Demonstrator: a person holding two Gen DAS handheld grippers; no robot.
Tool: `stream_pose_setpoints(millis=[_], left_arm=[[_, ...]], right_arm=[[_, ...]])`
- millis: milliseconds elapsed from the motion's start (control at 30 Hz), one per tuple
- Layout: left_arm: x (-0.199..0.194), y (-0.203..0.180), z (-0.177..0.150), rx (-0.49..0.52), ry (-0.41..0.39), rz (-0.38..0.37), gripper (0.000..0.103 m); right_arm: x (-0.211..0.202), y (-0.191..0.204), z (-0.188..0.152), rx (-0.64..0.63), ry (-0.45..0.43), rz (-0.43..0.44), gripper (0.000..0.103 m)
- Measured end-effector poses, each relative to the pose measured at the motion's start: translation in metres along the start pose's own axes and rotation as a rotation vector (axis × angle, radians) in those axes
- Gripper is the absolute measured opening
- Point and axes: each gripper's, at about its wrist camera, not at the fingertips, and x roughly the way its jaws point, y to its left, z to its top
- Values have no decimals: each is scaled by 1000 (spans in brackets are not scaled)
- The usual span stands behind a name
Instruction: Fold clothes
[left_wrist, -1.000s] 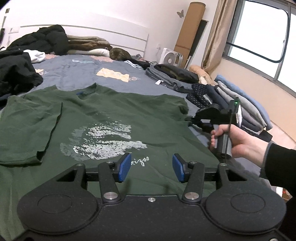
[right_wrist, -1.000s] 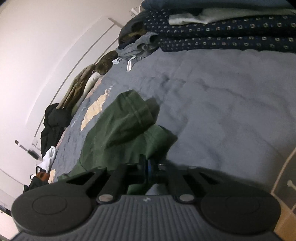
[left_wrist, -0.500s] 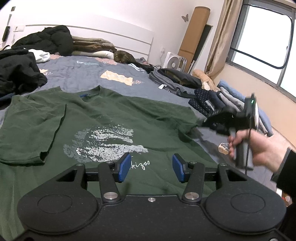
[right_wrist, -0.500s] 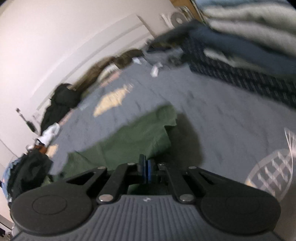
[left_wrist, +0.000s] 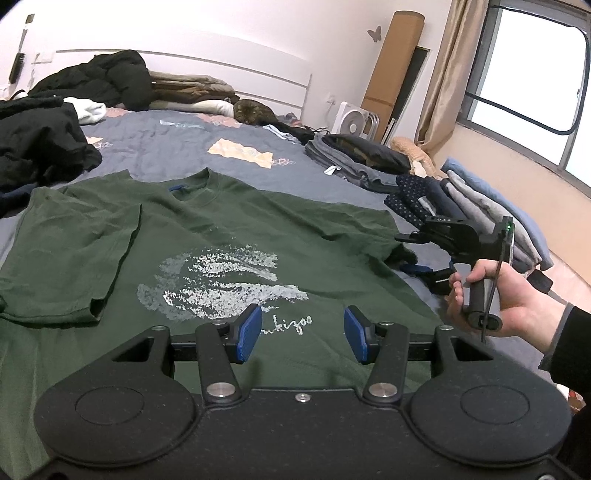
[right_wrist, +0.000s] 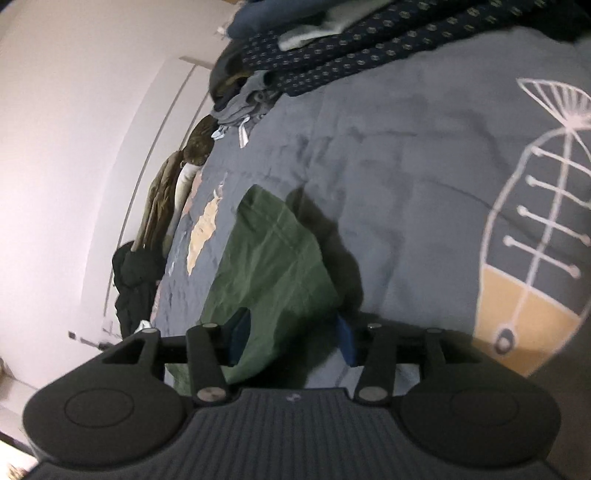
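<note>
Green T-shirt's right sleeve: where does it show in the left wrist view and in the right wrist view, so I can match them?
Left wrist view: the right sleeve lies right of centre, at the shirt's edge, just left of the right gripper.
Right wrist view: the right sleeve fills the lower centre, running down between the open gripper fingers.
Shared landmark: the dotted navy garment in the folded pile.

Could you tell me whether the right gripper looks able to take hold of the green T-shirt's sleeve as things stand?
Probably yes: the right gripper is open with the green T-shirt's sleeve lying between its fingers, nothing blocking.
</note>
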Motion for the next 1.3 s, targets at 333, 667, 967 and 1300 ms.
stream_pose_setpoints(millis=[333,667,967,1300], left_arm=[[2,4,-3,-24,15,9,49],[4,9,-2,-52,30,30,49],[6,11,-2,-68,53,48,49],[7,14,-1,-83,64,57,49]], right_arm=[[17,-6,10,36,-31,15,50],[12,18,8,-215,-117,-41,16],[5,70,-8,-592,-155,-35,16],[-6,136,-95,-1416,-201,47,15]])
